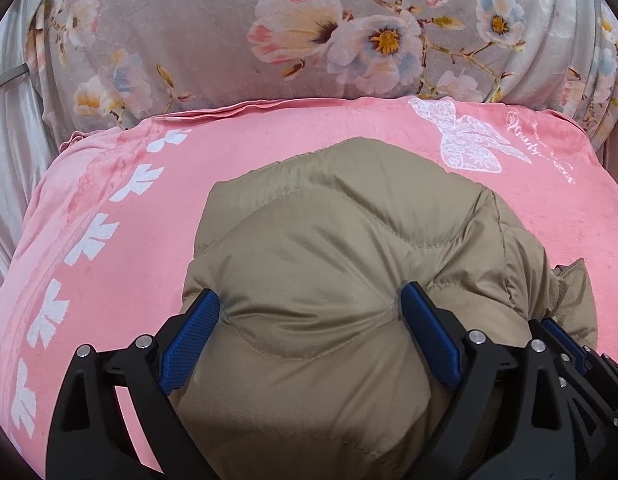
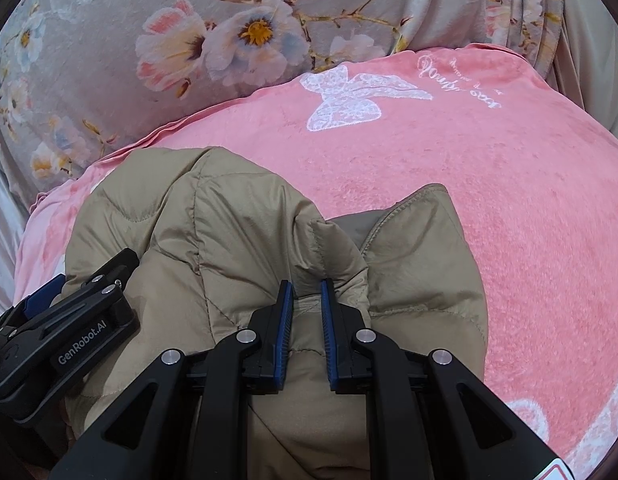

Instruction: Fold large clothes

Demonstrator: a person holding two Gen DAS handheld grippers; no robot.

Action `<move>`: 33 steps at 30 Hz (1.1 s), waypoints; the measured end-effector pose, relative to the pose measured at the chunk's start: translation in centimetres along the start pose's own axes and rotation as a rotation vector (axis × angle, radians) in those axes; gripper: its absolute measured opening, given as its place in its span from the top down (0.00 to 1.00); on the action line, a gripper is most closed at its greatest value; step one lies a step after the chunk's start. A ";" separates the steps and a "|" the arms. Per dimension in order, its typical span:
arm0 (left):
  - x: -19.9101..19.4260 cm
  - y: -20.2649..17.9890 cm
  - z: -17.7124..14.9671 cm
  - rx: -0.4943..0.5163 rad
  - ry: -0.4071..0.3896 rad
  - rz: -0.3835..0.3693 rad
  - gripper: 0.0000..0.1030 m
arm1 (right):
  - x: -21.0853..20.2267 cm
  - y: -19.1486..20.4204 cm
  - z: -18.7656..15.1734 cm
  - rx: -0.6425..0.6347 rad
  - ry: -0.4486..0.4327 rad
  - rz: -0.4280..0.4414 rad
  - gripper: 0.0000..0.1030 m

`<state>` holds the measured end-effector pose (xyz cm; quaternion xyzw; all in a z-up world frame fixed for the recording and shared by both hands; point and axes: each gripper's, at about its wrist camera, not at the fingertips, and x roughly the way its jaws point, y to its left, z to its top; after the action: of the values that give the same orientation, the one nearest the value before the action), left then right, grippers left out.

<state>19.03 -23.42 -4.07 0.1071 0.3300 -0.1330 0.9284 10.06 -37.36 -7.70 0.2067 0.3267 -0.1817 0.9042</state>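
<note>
A tan quilted puffer jacket (image 1: 349,232) lies bunched on a pink blanket (image 1: 109,208). In the left wrist view my left gripper (image 1: 311,306) holds its jaws wide, and both blue pads dent a thick puffy bulge of the jacket between them. In the right wrist view my right gripper (image 2: 307,292) is nearly closed, pinching a thin fold of the jacket (image 2: 229,220) next to its stitched hem edge (image 2: 409,208). Both grippers sit close together, the left one's black frame (image 2: 69,320) at the right view's left edge. Under the grippers, the jacket's near side is hidden.
The pink blanket (image 2: 509,200) has a white butterfly print (image 2: 349,100) and a white leaf border (image 1: 93,236). Behind it rises a grey floral-print cushion or cover (image 1: 189,40). Pale satin fabric (image 1: 9,140) hangs at the far left.
</note>
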 end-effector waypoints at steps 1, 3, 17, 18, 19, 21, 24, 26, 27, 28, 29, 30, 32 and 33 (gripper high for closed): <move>0.0 -0.1 -0.1 -0.001 -0.002 0.002 0.12 | 0.0 0.0 0.0 0.000 -0.001 -0.001 0.89; 0.0 0.0 -0.1 0.005 -0.003 -0.002 0.12 | 0.0 -0.1 0.0 0.000 -0.002 0.000 0.89; 0.0 -0.6 -0.7 0.005 -0.037 0.033 0.12 | -0.1 -0.2 0.0 0.005 -0.015 -0.007 0.89; 0.0 -0.7 -0.7 0.005 -0.038 0.035 0.12 | -0.1 -0.2 0.0 0.005 -0.016 -0.008 0.89; 0.0 -0.7 -0.8 0.005 -0.038 0.035 0.12 | -0.1 -0.3 0.0 0.004 -0.017 -0.007 0.89; 0.1 -0.8 -0.7 0.007 -0.037 0.036 0.12 | -0.1 -0.3 0.1 0.005 -0.017 -0.004 0.89; 0.0 -0.7 -0.8 -0.002 -0.037 0.019 0.12 | -0.2 -0.6 0.2 0.011 -0.017 0.003 0.89; -0.1 0.0 -0.7 -0.022 -0.027 -0.042 0.09 | -0.4 -0.8 0.2 0.023 -0.018 0.025 0.88; -0.2 0.5 -0.7 -0.034 -0.019 -0.078 0.08 | -0.5 -1.1 0.2 0.037 -0.018 0.049 0.87; -0.5 1.4 -0.5 -0.051 -0.002 -0.128 0.08 | -0.7 -1.6 0.3 0.057 -0.008 0.078 0.87; -1.1 2.5 -0.4 -0.076 0.015 -0.180 0.08 | -1.3 -2.3 0.5 0.087 0.011 0.109 0.87; -1.8 3.7 -0.3 -0.106 0.024 -0.215 0.08 | -2.2 -3.0 0.6 0.117 0.025 0.134 0.84; -3.3 5.9 -0.6 -0.171 0.044 -0.257 0.08 | -4.5 -4.3 0.5 0.162 0.022 0.151 0.61; -3.8 7.6 -0.8 -0.208 0.069 -0.287 0.07 | -6.1 -5.2 0.4 0.183 0.005 0.110 0.36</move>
<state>18.11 -15.41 -1.35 -0.0331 0.3855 -0.2255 0.8941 3.50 -40.76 -4.67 0.3064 0.2992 -0.1603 0.8894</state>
